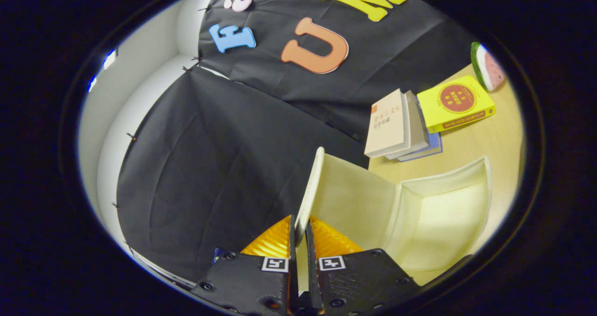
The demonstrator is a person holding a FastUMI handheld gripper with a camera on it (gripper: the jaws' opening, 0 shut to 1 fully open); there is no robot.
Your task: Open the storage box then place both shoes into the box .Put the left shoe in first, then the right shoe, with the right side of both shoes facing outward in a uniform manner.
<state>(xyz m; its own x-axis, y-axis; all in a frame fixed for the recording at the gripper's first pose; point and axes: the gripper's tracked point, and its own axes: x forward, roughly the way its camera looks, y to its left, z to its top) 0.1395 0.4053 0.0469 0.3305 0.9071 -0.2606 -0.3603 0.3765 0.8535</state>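
Biggest thing going on here is the pale cream plastic storage box [433, 209] sitting on the light wooden table [485, 143], just ahead and to the right of the gripper, with its hollow inside facing the camera so you can see the back wall and the side panels. Its cream lid [310, 190] is swung up on edge, sticking out to the left of the box body and running straight back toward the fingers. The gripper [299, 232] is clamped down on the near edge of that lid, with 1 finger pressing on each side of the thin panel and basically no gap left between them. Further back on the table, beyond the box, there's a little leaning stack of 3 books [401, 127], a beige cover on top of a grey one and a blue one at the bottom. Just to the right of those lies a yellow book with a red circle on the cover [454, 102]. Smallest bit is a watermelon slice toy [487, 66], green rind and pink flesh, at the far right past the yellow book.
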